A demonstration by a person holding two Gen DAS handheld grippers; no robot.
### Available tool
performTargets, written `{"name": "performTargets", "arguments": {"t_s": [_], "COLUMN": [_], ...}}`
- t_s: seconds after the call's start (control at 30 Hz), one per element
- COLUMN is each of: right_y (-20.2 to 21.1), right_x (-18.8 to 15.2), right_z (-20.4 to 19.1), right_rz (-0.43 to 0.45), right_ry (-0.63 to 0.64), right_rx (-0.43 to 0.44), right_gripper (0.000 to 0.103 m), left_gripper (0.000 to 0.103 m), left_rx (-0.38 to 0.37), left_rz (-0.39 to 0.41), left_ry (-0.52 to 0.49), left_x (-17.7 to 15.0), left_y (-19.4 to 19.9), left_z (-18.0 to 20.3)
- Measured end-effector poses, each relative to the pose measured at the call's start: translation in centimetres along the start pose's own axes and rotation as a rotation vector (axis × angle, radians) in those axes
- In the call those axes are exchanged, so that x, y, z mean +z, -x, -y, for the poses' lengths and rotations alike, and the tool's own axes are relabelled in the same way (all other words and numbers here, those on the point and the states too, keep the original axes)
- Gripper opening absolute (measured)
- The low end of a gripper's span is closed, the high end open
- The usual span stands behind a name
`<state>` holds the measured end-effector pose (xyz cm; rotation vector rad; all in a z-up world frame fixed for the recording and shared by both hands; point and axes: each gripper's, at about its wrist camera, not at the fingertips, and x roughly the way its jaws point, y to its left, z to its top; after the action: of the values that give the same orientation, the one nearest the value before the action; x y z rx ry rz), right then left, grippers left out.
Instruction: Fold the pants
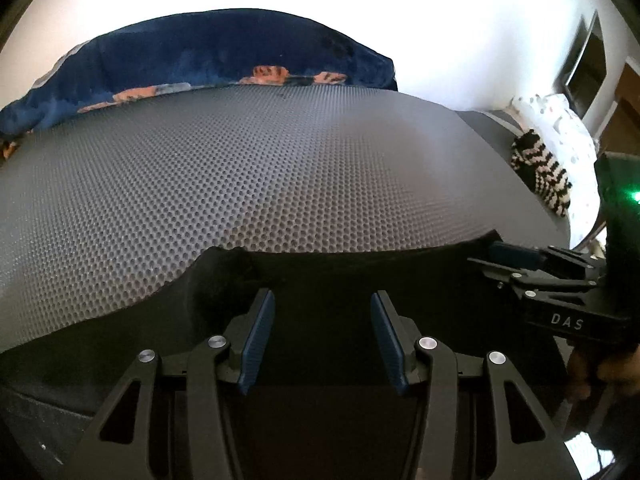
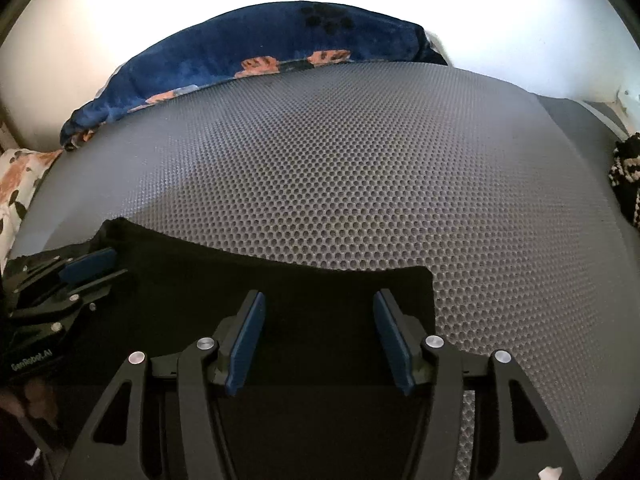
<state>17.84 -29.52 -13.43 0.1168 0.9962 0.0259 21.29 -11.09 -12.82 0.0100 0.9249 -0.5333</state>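
Pants (image 1: 328,276): black, flat on the gray mat (image 1: 240,168).
Left gripper (image 1: 322,334): jaws apart, empty.
Right gripper (image 2: 318,336): jaws apart, empty.

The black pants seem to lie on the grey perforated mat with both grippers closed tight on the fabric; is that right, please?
Not quite. The black pants do lie on the grey perforated mat, but neither gripper is closed on them: the left gripper and right gripper both stand open above the fabric, as each wrist view shows.
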Motion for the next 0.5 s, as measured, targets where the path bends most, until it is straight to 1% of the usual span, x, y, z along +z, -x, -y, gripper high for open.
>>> {"name": "performTargets", "arguments": {"t_s": [0.1, 0.17, 0.23, 0.27, 0.3, 0.4, 0.47, 0.5], "right_y": [-0.1, -0.1, 0.0, 0.1, 0.4, 1.5, 2.4, 2.9], "right_x": [-0.1, -0.1, 0.0, 0.0, 0.0, -0.3, -0.7, -1.0], "right_z": [-0.3, -0.5, -0.5, -0.4, -0.4, -0.8, -1.4, -1.8], "right_rz": [0.000, -0.002, -0.005, -0.005, 0.000, 0.014, 0.023, 0.029], "right_ry": [0.013, 0.021, 0.021, 0.017, 0.010, 0.002, 0.006, 0.012], "right_rx": [-0.013, -0.021, -0.022, -0.021, -0.014, -0.008, -0.010, -0.005], "right_gripper": [0.056, 0.056, 0.056, 0.056, 0.056, 0.056, 0.056, 0.056], "left_gripper": [0.052, 0.053, 0.057, 0.061, 0.063, 0.067, 0.069, 0.070], "left_rx": [0.022, 0.026, 0.037, 0.042, 0.048, 0.072, 0.093, 0.092], "left_rz": [-0.012, -0.033, -0.037, -0.032, -0.021, 0.018, 0.043, 0.053], "left_ry": [-0.030, -0.019, 0.010, 0.019, 0.029, 0.064, 0.106, 0.134], "left_x": [0.0, 0.1, -0.1, -0.3, -0.5, -1.6, -2.6, -3.2], "left_y": [0.1, 0.5, 1.6, 2.3, 3.2, 6.4, 9.0, 10.3], "left_z": [0.5, 0.6, 0.4, 0.2, -0.1, -1.3, -2.7, -3.5]}}
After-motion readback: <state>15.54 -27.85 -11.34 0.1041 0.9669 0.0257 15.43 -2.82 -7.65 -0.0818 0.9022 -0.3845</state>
